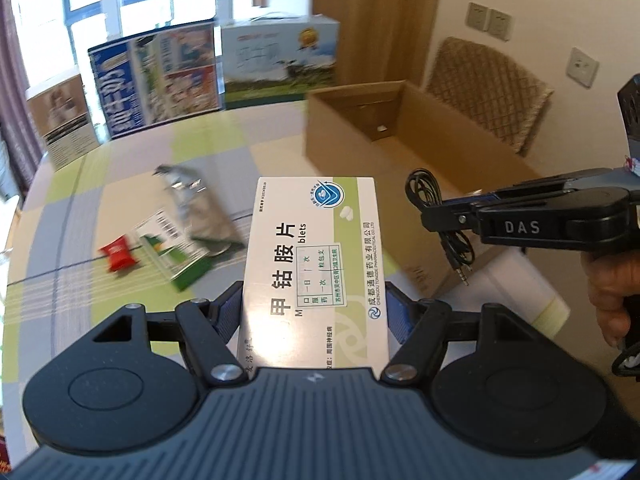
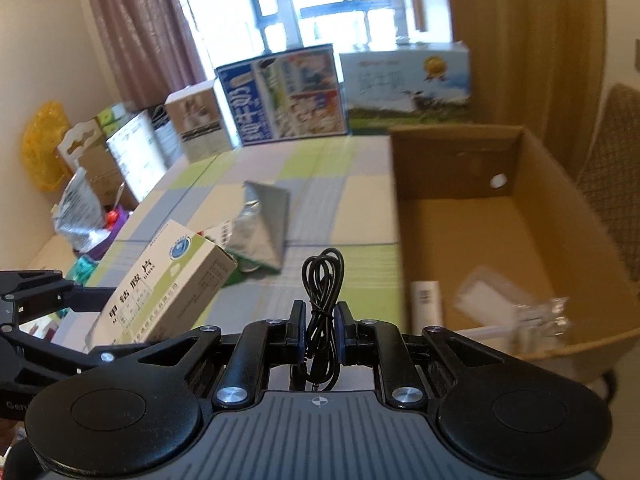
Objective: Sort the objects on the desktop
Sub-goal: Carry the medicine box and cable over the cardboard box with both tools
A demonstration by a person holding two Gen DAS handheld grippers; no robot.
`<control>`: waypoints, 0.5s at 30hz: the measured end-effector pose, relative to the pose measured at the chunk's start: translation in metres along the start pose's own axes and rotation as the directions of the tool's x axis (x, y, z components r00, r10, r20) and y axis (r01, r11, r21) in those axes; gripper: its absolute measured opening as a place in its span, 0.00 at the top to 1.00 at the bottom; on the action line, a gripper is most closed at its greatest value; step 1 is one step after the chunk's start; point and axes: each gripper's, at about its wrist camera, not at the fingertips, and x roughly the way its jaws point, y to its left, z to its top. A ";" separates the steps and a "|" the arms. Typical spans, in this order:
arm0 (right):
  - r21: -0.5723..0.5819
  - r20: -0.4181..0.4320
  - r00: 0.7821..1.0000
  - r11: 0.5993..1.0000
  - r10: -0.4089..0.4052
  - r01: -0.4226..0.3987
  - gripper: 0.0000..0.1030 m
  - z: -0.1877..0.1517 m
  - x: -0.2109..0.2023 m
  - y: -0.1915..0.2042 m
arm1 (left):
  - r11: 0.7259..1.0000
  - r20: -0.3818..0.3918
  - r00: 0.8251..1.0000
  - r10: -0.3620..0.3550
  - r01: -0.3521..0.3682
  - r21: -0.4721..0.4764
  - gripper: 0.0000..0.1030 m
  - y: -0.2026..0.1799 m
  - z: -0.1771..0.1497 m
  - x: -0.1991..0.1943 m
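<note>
My left tool (image 1: 314, 300) is clamped on a white-and-green medicine box (image 1: 316, 264), which stands up between its fingers, lifted off the checked tabletop (image 1: 120, 184). My right tool (image 2: 320, 330) pinches a coiled black audio cable (image 2: 322, 280), its loops rising above the fingers and its plug end hanging below in the left view. Ahead and right of both tools sits an open cardboard box (image 2: 516, 216), holding a white tube and clear plastic packaging. Ahead and left of my left tool, on the tabletop, lie a silver foil pouch (image 1: 200, 204), a green-and-white packet (image 1: 176, 252) and a red candy wrapper (image 1: 118, 255).
</note>
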 end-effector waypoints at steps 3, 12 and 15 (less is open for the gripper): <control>-0.005 0.011 1.000 1.000 -0.023 0.023 0.89 0.005 -0.013 -0.013 | 1.000 0.013 1.000 -0.023 0.022 0.017 0.35 -0.020 0.010 0.003; -0.004 0.048 0.996 0.997 -0.080 0.081 0.89 0.016 -0.043 -0.053 | 0.997 0.035 0.997 -0.064 0.063 0.041 0.35 -0.062 0.034 0.014; 0.003 0.054 0.994 0.996 -0.093 0.093 0.89 0.017 -0.049 -0.066 | 0.996 0.036 0.996 -0.076 0.075 0.043 0.35 -0.071 0.041 0.019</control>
